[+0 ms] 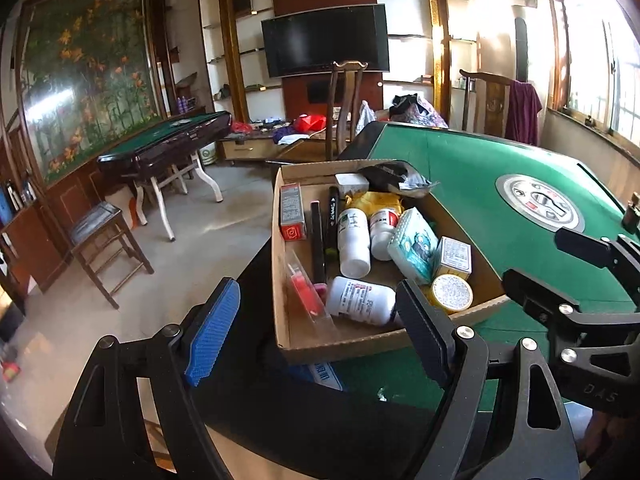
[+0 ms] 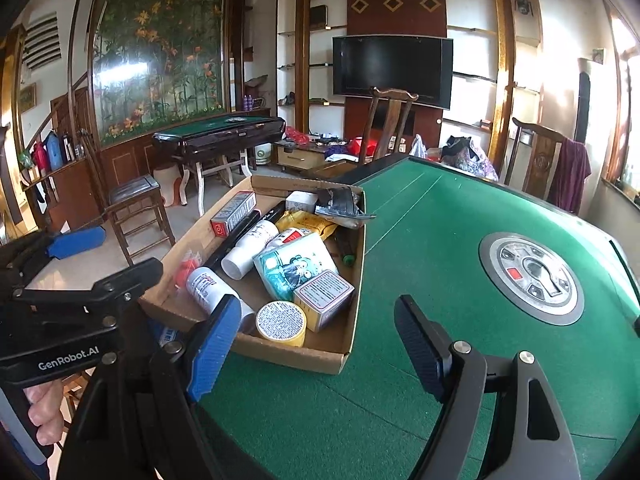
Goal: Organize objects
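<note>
A shallow cardboard box [image 1: 340, 346] [image 2: 292, 354] sits at the left edge of a green mahjong table [image 1: 488, 184] [image 2: 432, 240]. It holds white pill bottles [image 1: 354, 242] [image 2: 250, 250], a tissue pack [image 1: 412, 246] [image 2: 296, 268], a small carton [image 1: 454, 258] [image 2: 324, 292], a yellow round tin [image 1: 452, 292] [image 2: 281, 322], a red box [image 1: 292, 212] [image 2: 234, 214], black pens [image 1: 318, 240] and a black pouch [image 1: 394, 176] [image 2: 340, 202]. My left gripper [image 1: 320, 344] is open and empty over the box's near edge. My right gripper [image 2: 320, 344] is open and empty just right of the box.
The table's round metal centre panel [image 1: 540, 208] [image 2: 530, 278] lies to the right. A blue-printed packet [image 1: 326, 374] sticks out under the box. Wooden chairs [image 1: 344, 108] [image 2: 386, 128] stand behind the table. A second mahjong table [image 1: 168, 140] [image 2: 220, 134] stands far left.
</note>
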The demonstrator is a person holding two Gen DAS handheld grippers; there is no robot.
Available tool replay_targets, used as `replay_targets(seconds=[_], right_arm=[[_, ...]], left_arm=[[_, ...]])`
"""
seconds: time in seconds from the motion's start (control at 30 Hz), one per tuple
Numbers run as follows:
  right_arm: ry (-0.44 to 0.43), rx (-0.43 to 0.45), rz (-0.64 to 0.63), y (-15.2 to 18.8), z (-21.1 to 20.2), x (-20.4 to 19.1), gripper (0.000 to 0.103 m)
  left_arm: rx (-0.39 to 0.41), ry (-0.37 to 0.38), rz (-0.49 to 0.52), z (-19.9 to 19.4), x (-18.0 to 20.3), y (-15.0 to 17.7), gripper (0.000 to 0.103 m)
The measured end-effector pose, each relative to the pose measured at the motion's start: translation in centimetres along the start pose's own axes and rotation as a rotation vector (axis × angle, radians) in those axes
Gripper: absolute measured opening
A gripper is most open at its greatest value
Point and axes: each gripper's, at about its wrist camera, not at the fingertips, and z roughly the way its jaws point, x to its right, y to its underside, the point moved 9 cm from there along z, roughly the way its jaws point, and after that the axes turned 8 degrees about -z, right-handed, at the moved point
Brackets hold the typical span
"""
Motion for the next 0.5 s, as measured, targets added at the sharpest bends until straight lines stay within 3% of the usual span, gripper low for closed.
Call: replay_targets(seconds=[0.5], right_arm=[[0.018,-0.022,-0.019,0.48,0.45,-0.44,0.079]], left_arm=[[0.017,-0.016,0.027,-0.31,0.65,0.41,0.081]])
